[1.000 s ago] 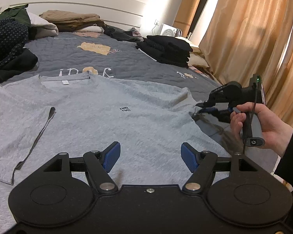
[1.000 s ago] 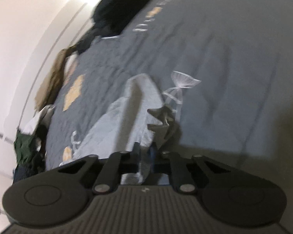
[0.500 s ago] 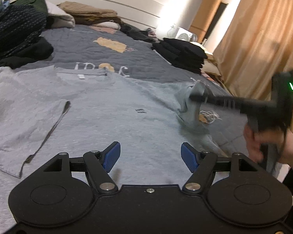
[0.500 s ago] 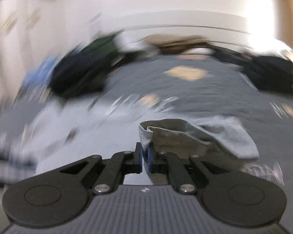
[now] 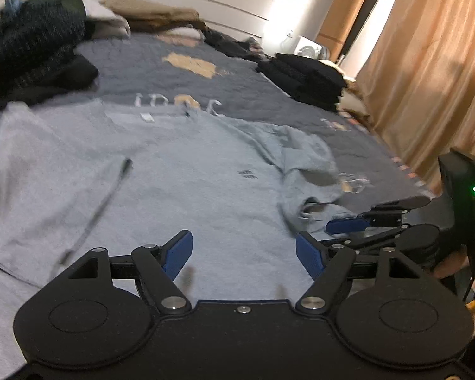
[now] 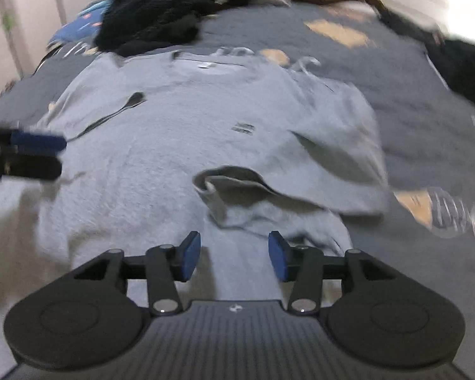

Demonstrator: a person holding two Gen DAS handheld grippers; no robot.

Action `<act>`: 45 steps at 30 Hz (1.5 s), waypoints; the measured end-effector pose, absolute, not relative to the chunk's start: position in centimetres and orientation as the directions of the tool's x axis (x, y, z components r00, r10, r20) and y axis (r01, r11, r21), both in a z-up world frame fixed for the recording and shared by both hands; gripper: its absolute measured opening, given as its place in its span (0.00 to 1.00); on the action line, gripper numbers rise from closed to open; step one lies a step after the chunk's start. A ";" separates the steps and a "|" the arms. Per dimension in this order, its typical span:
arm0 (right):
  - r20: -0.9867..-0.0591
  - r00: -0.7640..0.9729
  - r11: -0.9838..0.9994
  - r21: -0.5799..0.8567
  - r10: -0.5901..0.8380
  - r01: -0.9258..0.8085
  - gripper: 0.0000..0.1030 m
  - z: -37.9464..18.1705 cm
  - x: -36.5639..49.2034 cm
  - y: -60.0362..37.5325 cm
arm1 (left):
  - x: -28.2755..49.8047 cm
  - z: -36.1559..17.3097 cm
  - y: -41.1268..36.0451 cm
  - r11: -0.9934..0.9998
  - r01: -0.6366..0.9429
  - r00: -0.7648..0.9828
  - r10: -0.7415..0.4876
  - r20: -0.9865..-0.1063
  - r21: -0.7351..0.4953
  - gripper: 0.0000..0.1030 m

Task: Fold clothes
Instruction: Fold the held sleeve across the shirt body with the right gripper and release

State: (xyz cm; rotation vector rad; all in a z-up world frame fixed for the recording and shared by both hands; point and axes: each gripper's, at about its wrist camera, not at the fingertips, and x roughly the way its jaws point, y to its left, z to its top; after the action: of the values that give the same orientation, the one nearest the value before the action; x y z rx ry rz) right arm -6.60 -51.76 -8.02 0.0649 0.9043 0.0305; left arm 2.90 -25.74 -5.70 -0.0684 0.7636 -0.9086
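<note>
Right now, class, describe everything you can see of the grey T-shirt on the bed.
The grey T-shirt is a soft heathered knit, lying front up and mostly flat on the dark quilt. It has a collar with a white label, a small dark chest mark, and both sleeves folded inward. The rumpled sleeve lies loose; neither open gripper holds it.

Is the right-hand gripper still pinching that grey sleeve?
Apart. The right wrist view shows the right gripper open, with the folded-over sleeve lying on the shirt beyond its blue pads.
</note>
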 end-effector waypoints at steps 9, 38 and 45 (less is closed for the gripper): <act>-0.644 0.762 0.965 0.236 0.067 0.115 0.47 -3.7 -10.0 -57.5 | 1.3 -6.1 -27.6 0.647 0.694 0.411 -0.716 -0.564 -0.315 0.69; -0.506 0.856 0.791 0.482 -0.101 0.378 0.47 -1.8 -14.9 -69.2 | -2.5 -9.0 -52.2 0.485 0.843 0.511 -0.587 -0.628 0.233 0.54; -0.491 0.866 0.779 0.505 -0.094 0.371 0.47 -1.6 -15.0 -69.7 | -3.5 -11.5 -55.1 0.416 0.804 0.593 -0.516 -0.618 0.425 0.50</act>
State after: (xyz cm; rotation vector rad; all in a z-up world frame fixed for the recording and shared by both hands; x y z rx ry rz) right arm -15.02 -69.70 -1.60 0.6321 0.4642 -0.2607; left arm -3.48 -55.09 -11.45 0.7654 0.4281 -0.8611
